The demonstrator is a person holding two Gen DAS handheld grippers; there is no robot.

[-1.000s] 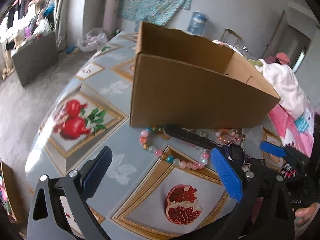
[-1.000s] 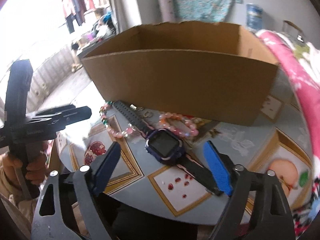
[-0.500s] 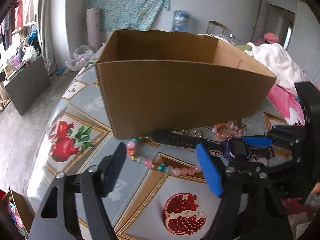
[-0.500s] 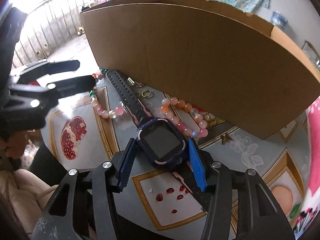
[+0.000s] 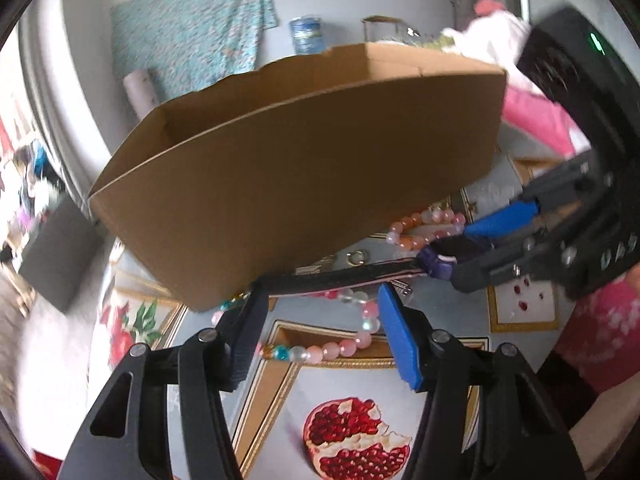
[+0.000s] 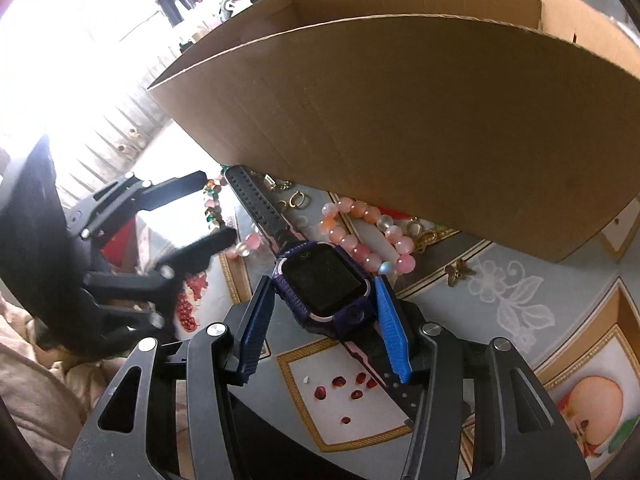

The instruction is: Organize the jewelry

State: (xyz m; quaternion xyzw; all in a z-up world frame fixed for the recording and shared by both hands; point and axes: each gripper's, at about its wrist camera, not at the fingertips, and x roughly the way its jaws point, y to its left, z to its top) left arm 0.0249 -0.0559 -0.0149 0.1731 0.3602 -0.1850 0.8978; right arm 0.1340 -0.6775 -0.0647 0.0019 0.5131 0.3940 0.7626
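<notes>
Our right claw (image 6: 324, 312) has its blue pads pressed on the two sides of the purple smartwatch (image 6: 324, 284), pinching it just in front of the cardboard box (image 6: 400, 128). Our left claw (image 5: 320, 336) has just been closing, yet its pads are spread and touch nothing, with the watch's black strap (image 5: 340, 278) and the pink bead necklace (image 5: 320, 350) lying between them, near the box on the table (image 6: 520, 300).
</notes>
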